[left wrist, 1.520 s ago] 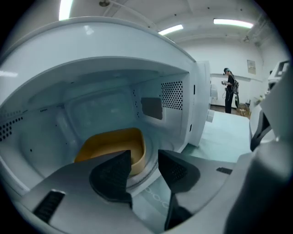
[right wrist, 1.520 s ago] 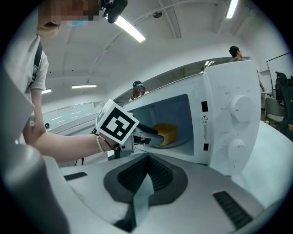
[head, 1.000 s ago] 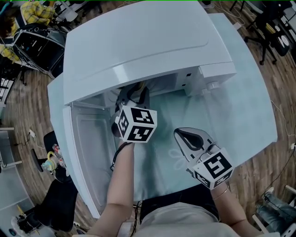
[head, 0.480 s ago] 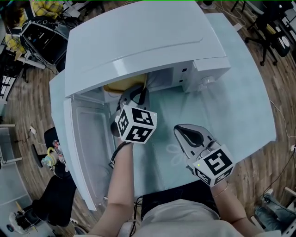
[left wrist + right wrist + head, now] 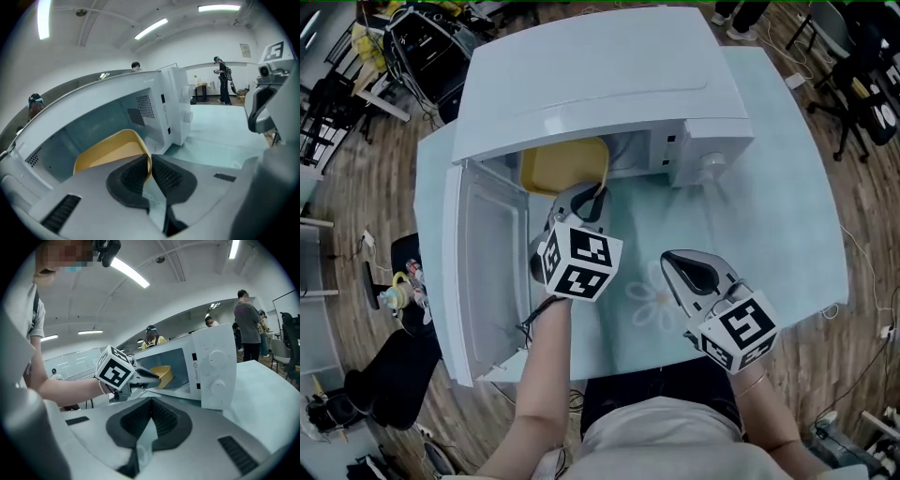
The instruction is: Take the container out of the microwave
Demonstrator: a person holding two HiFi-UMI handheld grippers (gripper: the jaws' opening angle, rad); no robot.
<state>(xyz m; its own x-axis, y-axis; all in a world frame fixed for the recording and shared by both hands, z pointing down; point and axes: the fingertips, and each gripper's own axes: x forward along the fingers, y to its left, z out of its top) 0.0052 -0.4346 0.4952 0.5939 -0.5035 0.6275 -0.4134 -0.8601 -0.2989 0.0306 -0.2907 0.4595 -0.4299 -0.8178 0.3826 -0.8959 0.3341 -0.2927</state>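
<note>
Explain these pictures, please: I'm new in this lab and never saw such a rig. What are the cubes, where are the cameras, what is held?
There is no robot: a person holds a two-jaw gripper in each hand, and the patterned cubes are part of those grippers. One picture comes from a camera on the person's head, looking down; the other two from cameras riding on each gripper, looking along its jaws. On the pale table stands a white microwave with its door open. The left gripper has just closed its jaws on the rim of the yellow container at the microwave's opening. The right gripper is shut and empty, above the table.
</note>
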